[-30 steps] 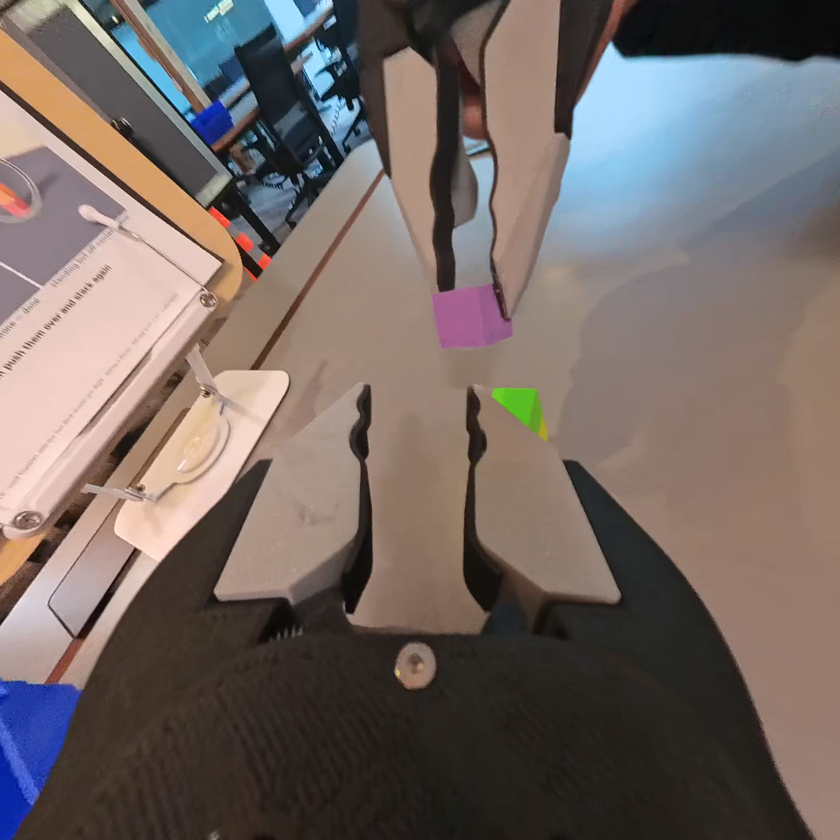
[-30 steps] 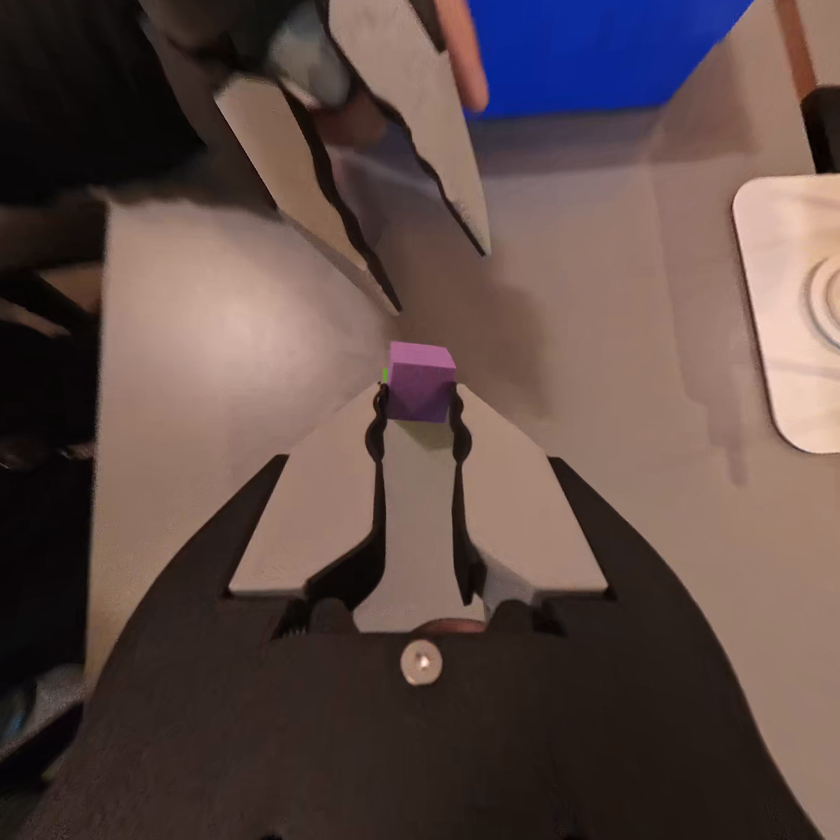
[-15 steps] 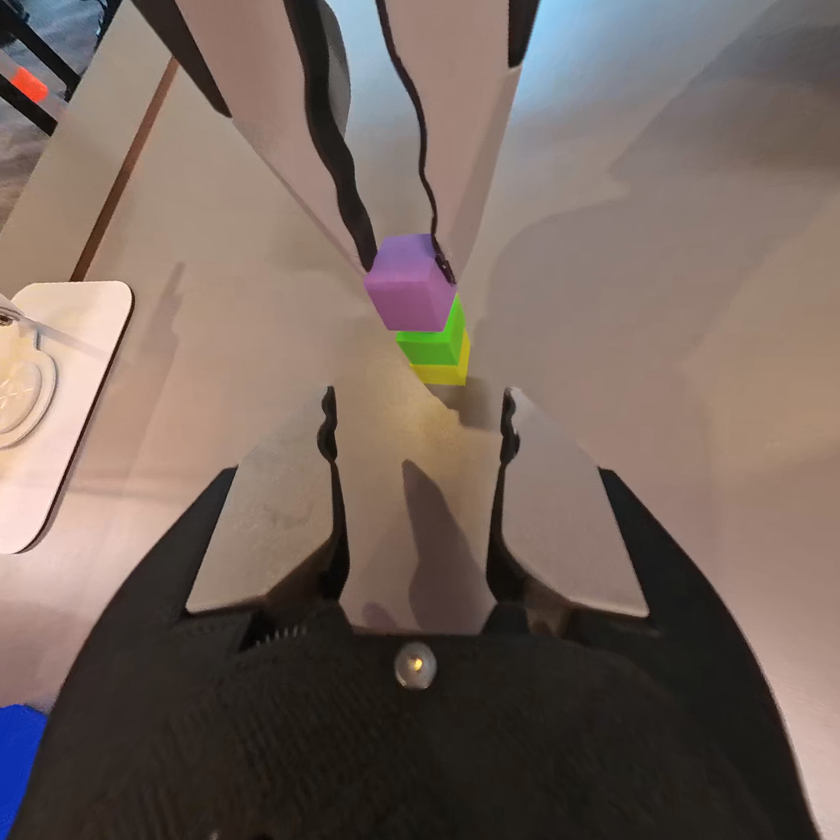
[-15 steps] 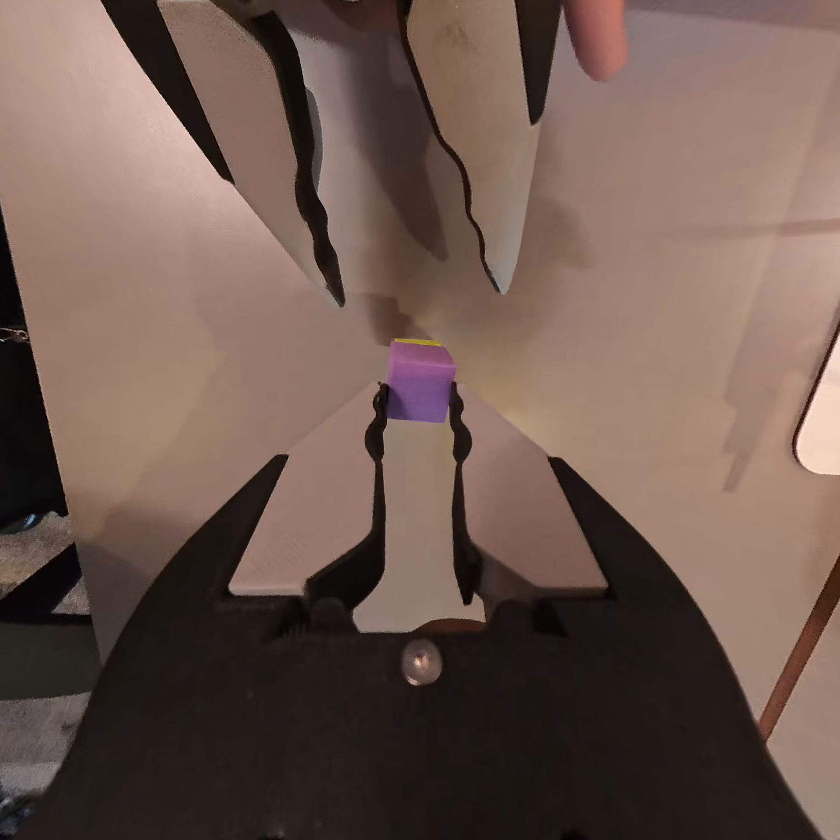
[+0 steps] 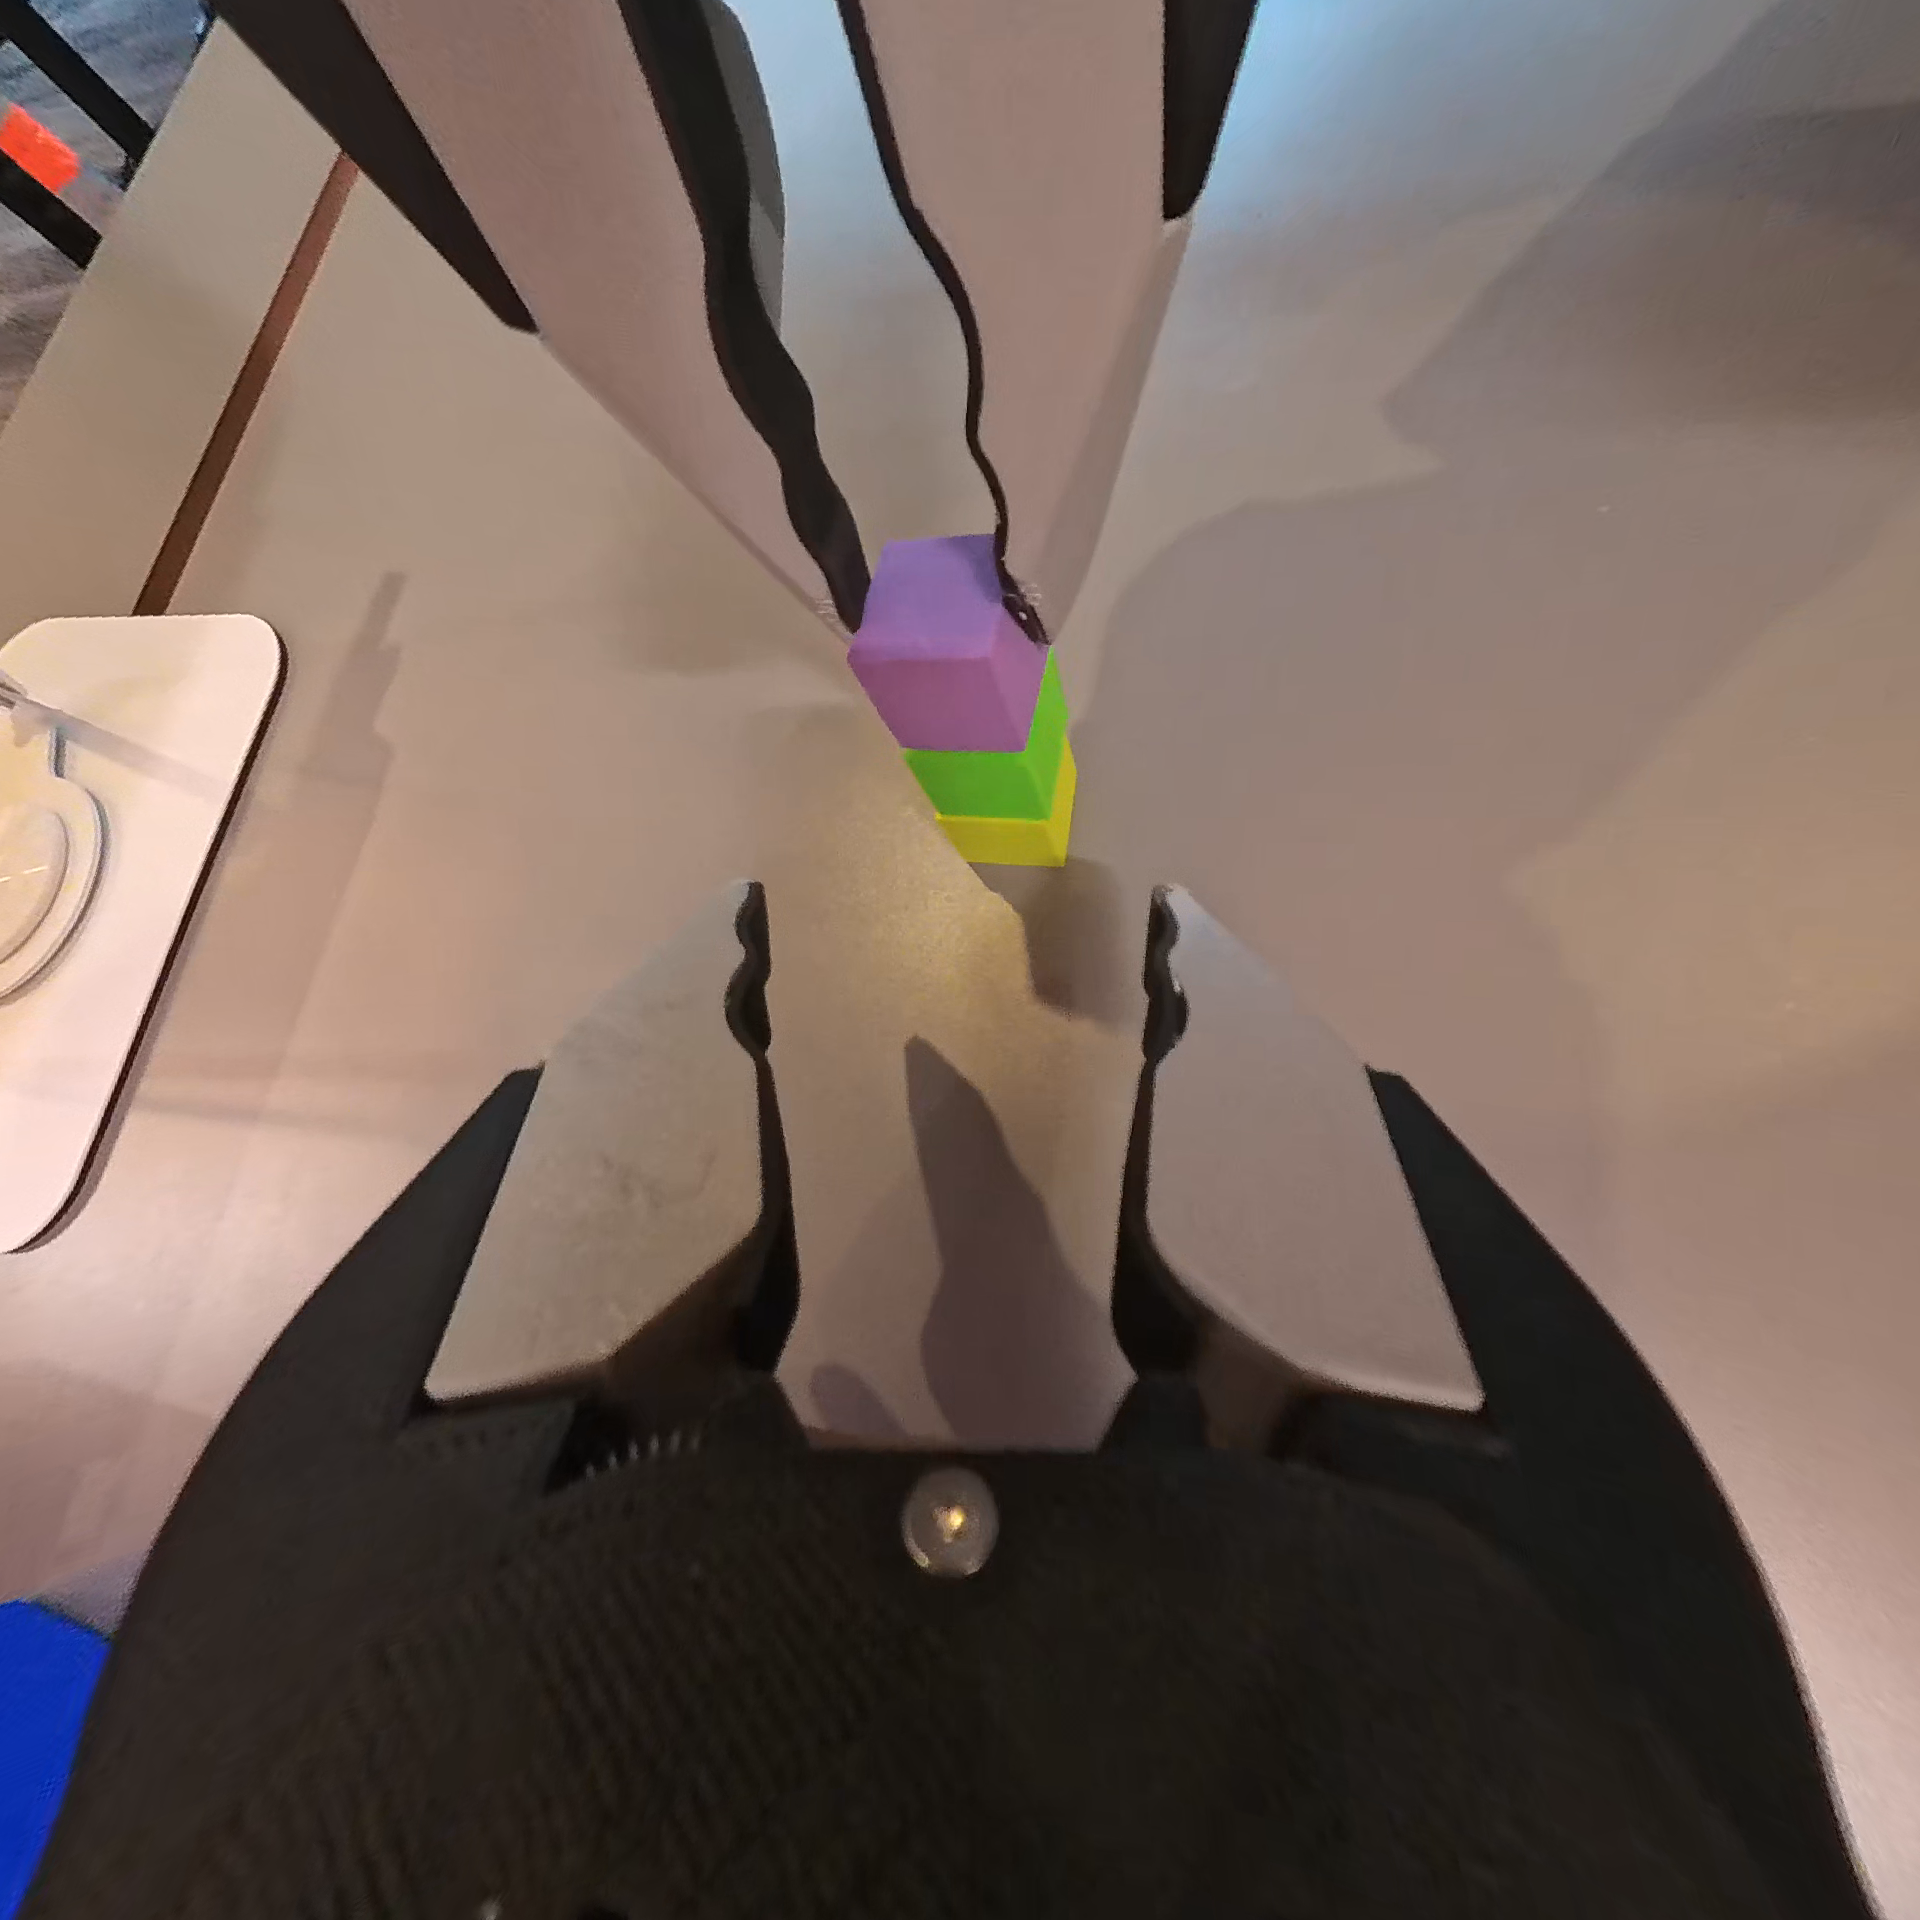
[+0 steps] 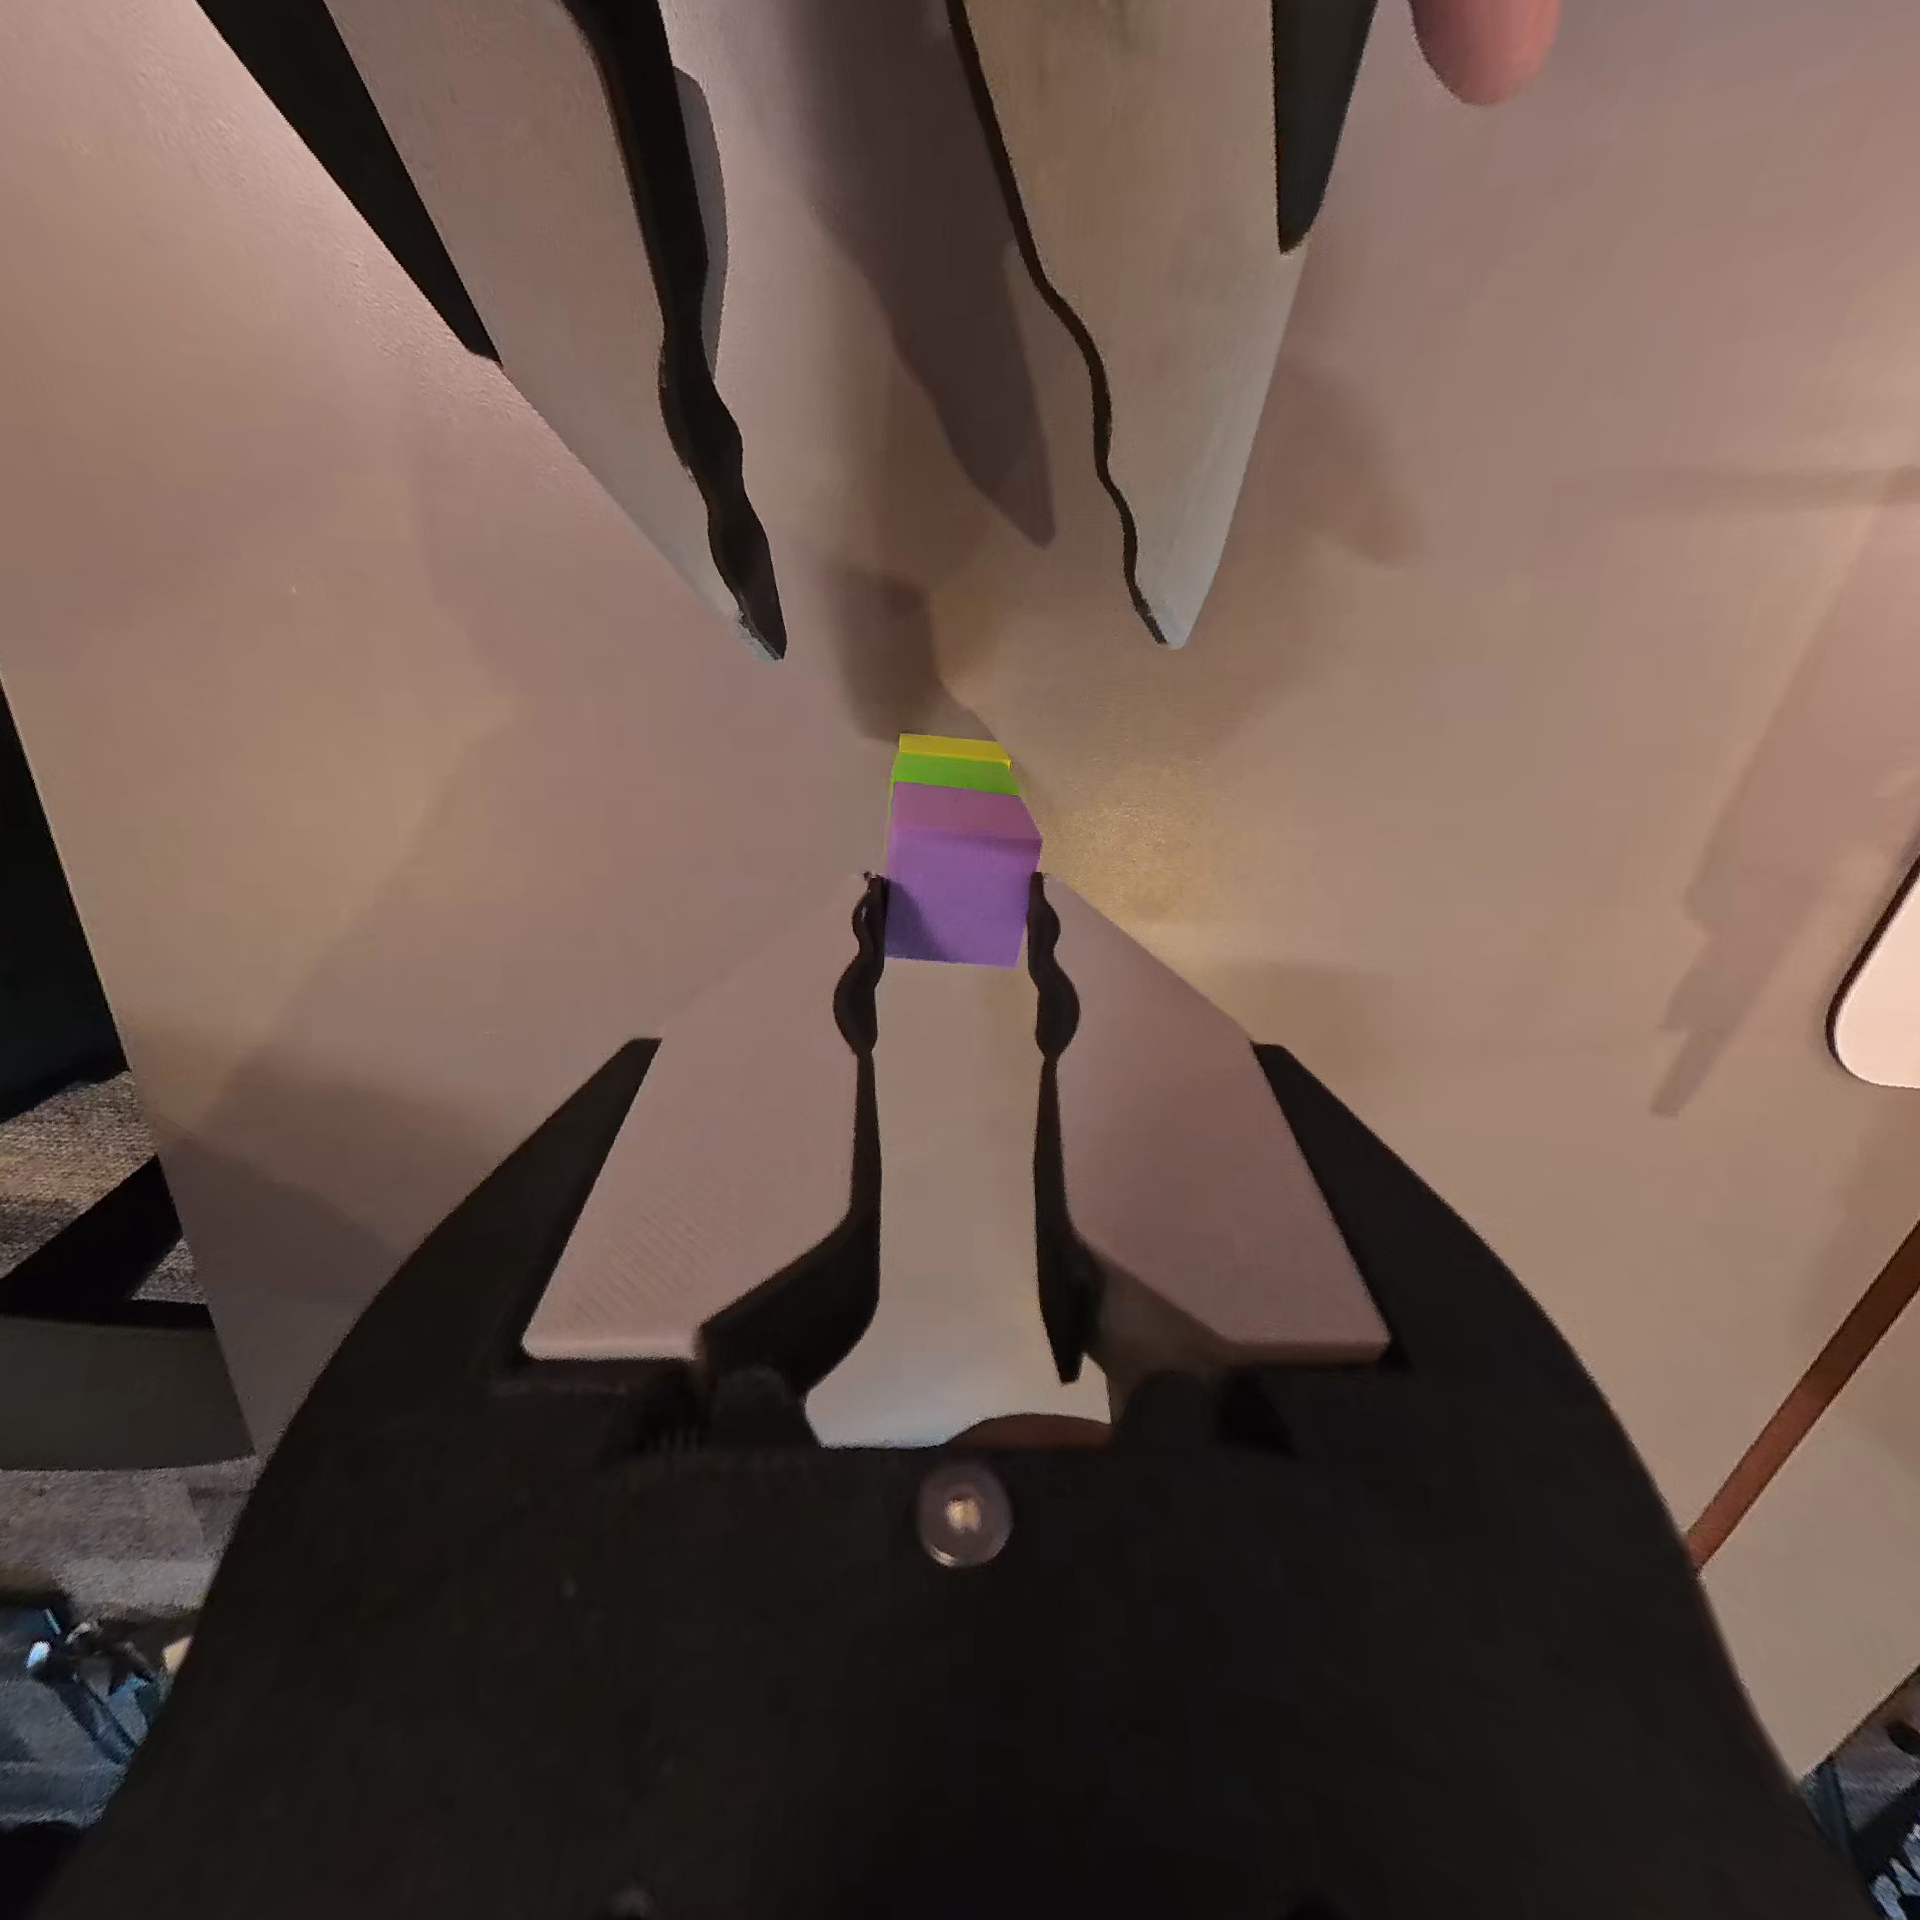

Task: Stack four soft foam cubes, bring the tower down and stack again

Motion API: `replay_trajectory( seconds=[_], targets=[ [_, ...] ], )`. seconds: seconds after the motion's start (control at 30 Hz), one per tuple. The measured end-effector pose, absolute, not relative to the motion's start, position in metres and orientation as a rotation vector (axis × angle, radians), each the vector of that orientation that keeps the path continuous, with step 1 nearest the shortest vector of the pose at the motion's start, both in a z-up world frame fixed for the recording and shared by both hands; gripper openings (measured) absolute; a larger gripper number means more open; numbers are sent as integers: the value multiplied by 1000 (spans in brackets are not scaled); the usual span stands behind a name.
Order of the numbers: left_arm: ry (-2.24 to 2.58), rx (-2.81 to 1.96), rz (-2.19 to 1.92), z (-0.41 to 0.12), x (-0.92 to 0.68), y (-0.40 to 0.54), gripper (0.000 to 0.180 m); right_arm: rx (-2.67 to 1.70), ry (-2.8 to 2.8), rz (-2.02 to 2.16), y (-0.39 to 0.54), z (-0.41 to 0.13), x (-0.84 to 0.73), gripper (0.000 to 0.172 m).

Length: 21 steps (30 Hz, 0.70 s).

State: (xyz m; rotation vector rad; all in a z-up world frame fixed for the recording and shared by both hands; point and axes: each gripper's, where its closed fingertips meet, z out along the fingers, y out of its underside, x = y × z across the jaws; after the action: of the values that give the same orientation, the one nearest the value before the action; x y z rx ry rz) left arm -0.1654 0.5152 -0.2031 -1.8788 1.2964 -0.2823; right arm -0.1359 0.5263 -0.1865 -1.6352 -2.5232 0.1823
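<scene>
at the far left of your left wrist view a white rounded plate (image 5: 156, 883) with a clear round fitting on it lies on the pale table (image 5: 1558, 935), well apart from the cubes, and a patch of something blue (image 5: 42, 1714) shows in the bottom left corner. moving toward the middle, your left gripper (image 5: 956, 935) is released: its two grey fingers stand wide apart with only bare table and shadow between them, and its tips sit just short of the stack without touching it. straight ahead of those tips is the tower: a yellow cube (image 5: 1013, 840) on the table, a green cube (image 5: 987, 774) on top of it, and a purple cube (image 5: 951, 665) on top of that, set a little off to the left so it overhangs the green one. your right gripper (image 6: 956, 914) comes in from the opposite side and is clenched on the purple cube, one dark pad pressed against each side face, as both views show. whether the purple cube already rests fully on the green cube or is held just above it cannot be told. in the right wrist view the green and yellow cubes peek out beyond the purple one, and a fingertip (image 6: 1486, 52) of your hand shows at the top right, beside the left gripper's body. to the right of the stack the table carries only soft shadows.
</scene>
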Motion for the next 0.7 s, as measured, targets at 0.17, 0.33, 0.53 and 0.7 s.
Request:
replay_trajectory(
  seconds=[0.17,0.33,0.53,0.7],
  targets=[
    [1294,-1885,-285,-204,-166,516,71,-1621,-2544,171,525,-188,-137,24],
    [1292,-1889,-288,-204,-166,516,71,-1611,-2552,155,526,-188,-138,24],
    [1291,-1891,-294,-205,-166,516,71,-1619,-2534,196,523,-186,-143,27],
    [1291,-1894,-297,-205,-166,515,71,-1621,-2502,245,522,-180,-145,33]
  ],
)
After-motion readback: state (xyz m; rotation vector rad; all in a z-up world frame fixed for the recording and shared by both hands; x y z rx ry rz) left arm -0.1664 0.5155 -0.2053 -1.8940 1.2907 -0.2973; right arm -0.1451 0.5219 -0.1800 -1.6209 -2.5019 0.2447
